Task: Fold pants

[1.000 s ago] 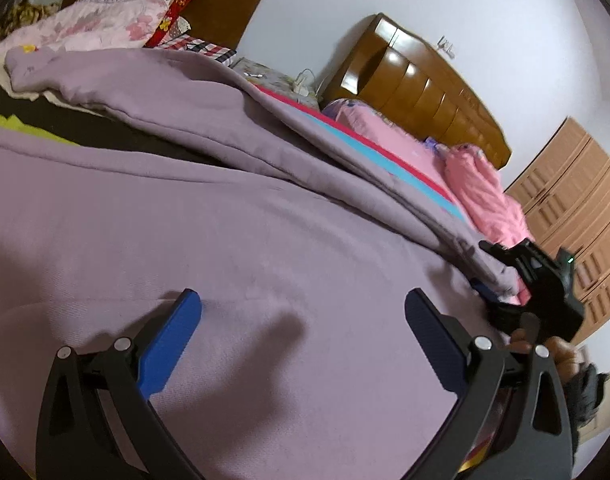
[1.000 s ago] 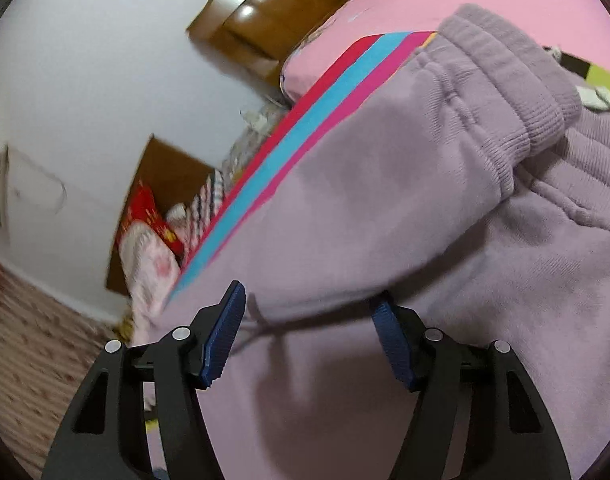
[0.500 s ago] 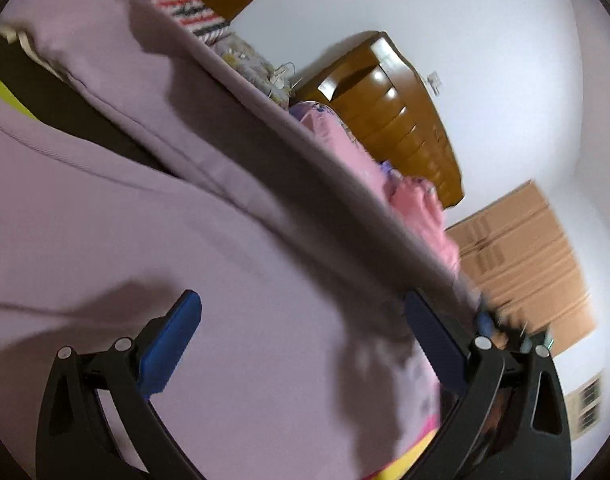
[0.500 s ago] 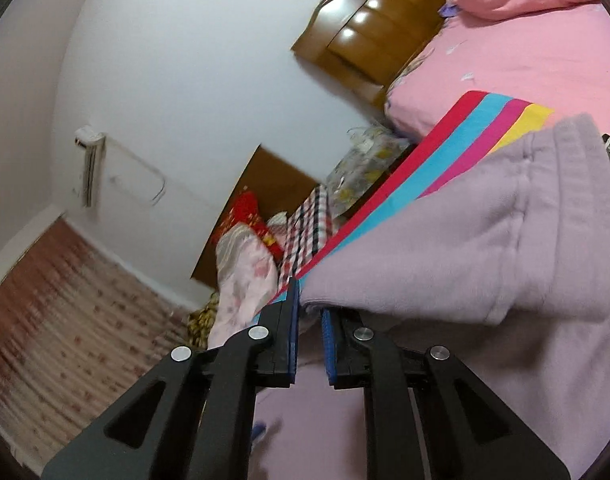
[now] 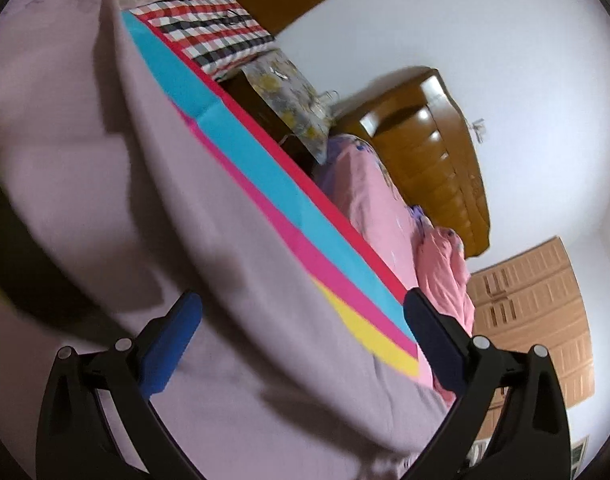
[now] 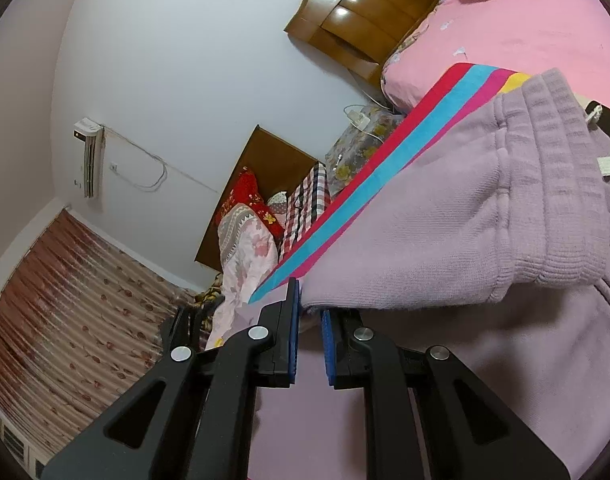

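Two tilted wrist views, close over pants (image 5: 233, 240)

even indoor light fills both views, with bright glare spots on the glossy wooden headboard (image 6: 357, 4). the left wrist view is smeared by motion blur across the lilac pants (image 5: 105, 200), where soft dark shadows fall. both fisheye views bend strongly and go black at the edges.

No readable text in either view

No lettering, label, brand, number or sign can be read on any surface shown; the small white tags near the right wrist view's edge are too small to make out.
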A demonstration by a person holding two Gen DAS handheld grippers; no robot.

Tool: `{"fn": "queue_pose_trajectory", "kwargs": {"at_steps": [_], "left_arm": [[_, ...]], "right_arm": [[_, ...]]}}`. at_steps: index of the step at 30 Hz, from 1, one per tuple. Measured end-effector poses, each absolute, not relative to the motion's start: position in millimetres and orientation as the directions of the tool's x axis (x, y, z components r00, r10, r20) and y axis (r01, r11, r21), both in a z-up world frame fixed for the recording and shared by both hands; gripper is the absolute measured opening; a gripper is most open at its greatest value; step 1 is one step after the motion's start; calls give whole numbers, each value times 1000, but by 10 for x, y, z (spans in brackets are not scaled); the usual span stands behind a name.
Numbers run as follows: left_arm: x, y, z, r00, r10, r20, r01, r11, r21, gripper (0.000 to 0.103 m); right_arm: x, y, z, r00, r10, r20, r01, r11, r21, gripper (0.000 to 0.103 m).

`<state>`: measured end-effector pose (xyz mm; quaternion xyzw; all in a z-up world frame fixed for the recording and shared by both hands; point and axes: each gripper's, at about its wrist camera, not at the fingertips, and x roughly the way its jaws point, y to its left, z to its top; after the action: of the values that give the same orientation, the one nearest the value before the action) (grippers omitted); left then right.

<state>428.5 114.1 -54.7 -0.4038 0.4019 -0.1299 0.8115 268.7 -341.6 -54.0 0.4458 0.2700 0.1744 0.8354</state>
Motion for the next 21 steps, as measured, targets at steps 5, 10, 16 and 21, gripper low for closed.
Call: {"fn": "queue_pose_trajectory", "kwargs": {"at_steps": [5,10,16,21], "left_arm": [[4663,1395,-790,580,-564,-588,-185,612,-769,4],[3840,1378,-125,710,-467,-527,14,758,-652,4],[2235,1025,0,734,-391,-554,148,890,-432,4],[1928,1263,-945,626,-433,-648,-2,831,-556,8]], "right_arm": [[2639,-3394,-567,787,528,-317,-39,556,830,14],[2520,-3428,-492,786,513,-345,-41,599,799,14],[2004,-3645,-525,752,451,-480,-19,743,669,14],[1692,-3613,-1018,630,440,-640,65,791,608,15]]}}
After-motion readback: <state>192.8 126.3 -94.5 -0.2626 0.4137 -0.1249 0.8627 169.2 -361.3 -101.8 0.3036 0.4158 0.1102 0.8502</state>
